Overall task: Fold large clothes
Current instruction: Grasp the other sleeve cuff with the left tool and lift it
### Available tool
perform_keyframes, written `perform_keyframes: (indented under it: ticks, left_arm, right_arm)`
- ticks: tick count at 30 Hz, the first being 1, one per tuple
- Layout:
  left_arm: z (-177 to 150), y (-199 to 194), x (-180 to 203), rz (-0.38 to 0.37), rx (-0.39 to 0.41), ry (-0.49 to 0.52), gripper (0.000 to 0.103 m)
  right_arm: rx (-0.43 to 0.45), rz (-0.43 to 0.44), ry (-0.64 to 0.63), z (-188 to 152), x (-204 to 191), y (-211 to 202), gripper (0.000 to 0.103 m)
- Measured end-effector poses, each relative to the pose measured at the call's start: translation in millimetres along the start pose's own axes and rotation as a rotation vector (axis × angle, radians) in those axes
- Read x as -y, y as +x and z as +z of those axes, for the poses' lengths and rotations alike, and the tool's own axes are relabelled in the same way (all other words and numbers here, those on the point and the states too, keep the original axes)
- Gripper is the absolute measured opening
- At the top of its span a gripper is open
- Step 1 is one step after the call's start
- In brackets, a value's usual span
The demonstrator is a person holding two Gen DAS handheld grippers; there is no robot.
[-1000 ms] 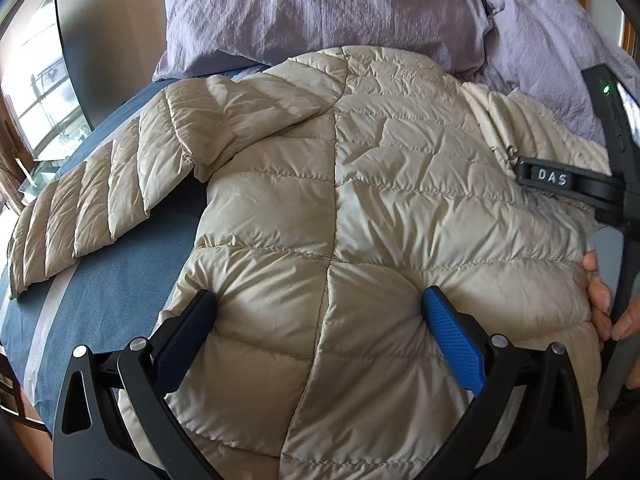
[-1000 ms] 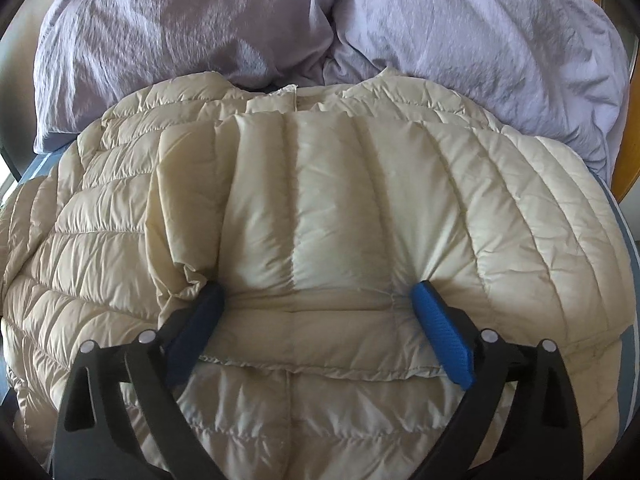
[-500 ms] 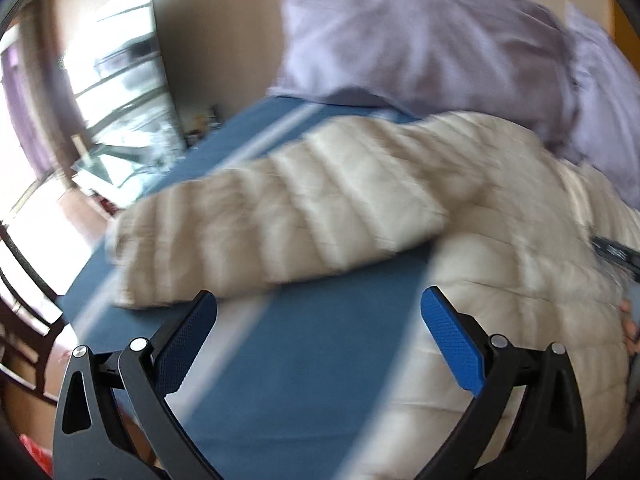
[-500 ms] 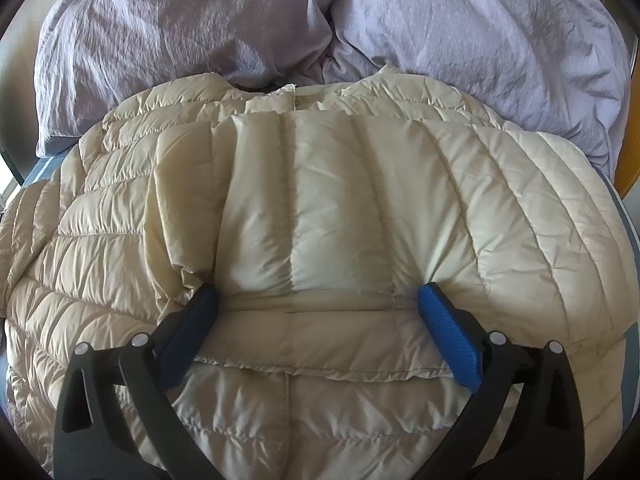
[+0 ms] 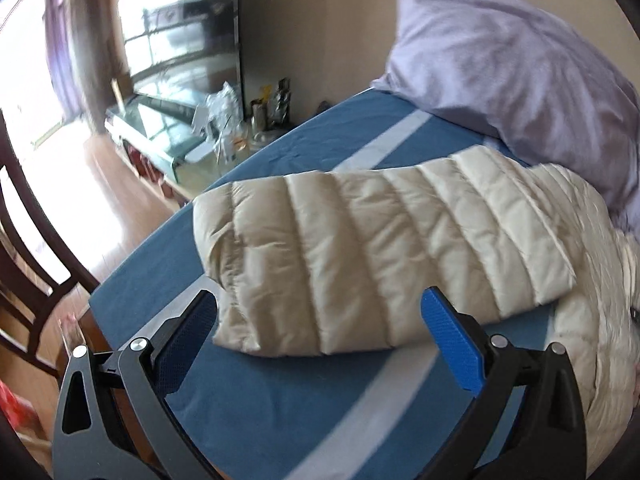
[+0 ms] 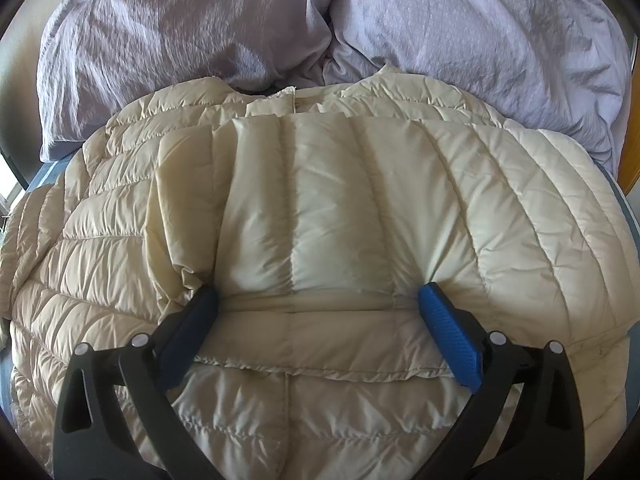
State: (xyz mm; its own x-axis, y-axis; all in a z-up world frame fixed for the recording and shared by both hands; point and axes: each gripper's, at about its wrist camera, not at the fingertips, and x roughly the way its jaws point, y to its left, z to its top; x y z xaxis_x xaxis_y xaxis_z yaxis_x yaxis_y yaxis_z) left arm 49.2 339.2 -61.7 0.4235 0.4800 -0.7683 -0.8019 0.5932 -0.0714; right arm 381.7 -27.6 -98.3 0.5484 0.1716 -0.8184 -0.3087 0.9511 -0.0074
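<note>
A cream quilted puffer jacket (image 6: 320, 208) lies on a blue bed sheet (image 5: 280, 408). Its one sleeve (image 5: 380, 264) stretches out flat to the left across the sheet in the left wrist view. My left gripper (image 5: 320, 320) is open and empty, just in front of the sleeve's cuff end. In the right wrist view the other sleeve (image 6: 320, 232) is folded across the jacket's body. My right gripper (image 6: 318, 312) is open, its fingers pressed into the jacket on either side of that sleeve's cuff.
Lavender pillows (image 6: 460, 32) lie at the head of the bed, also in the left wrist view (image 5: 520, 60). The bed's left edge drops to a wooden floor (image 5: 92, 184). A glass-topped cabinet with clutter (image 5: 188, 128) and a dark wooden chair (image 5: 28, 264) stand there.
My left gripper swung left off the jacket's body and now faces the outstretched sleeve. My right gripper has stayed pressed on the folded sleeve.
</note>
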Motion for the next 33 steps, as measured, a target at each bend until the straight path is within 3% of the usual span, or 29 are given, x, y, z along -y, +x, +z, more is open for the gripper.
perform_keyframes:
  ticks: [3, 6, 10, 16, 18, 21, 26, 33]
  left_arm:
    - [1.0, 10.7, -10.9, -0.018, -0.045, -0.056, 0.100]
    - [-1.2, 21.8, -17.9, -0.034, -0.094, -0.104, 0.089]
    - [-0.6, 20.4, -17.2, -0.012, -0.077, -0.089, 0.079]
    - [4.7, 22.6, -8.1, 0.016, -0.076, -0.064, 0.042]
    - [6.0, 23.1, -4.5, 0.010, -0.074, -0.053, 0.025]
    - [7.0, 22.3, 2.2, 0.018, -0.062, -0.020, 0.011]
    - [9.5, 14.5, 11.7, 0.026, -0.028, 0.028, 0.004]
    - [23.7, -10.6, 33.4, -0.006, 0.047, 0.068, 0.004]
  right_arm:
    - [0.001, 0.001, 0.003, -0.2, -0.1, 0.0, 0.101]
    - [0.001, 0.001, 0.003, -0.1, -0.1, -0.1, 0.101]
    - [0.001, 0.001, 0.003, -0.1, -0.5, -0.3, 0.101]
    - [0.001, 0.001, 0.003, 0.0, 0.2, -0.8, 0.101]
    - [0.001, 0.001, 0.003, 0.0, 0.3, -1.0, 0.101]
    - [0.002, 0.002, 0.004, -0.1, 0.0, -1.4, 0.101]
    - [0.002, 0.001, 0.005, 0.3, 0.4, -1.4, 0.101]
    - [0.002, 0.001, 0.005, 0.4, 0.2, -1.7, 0.101]
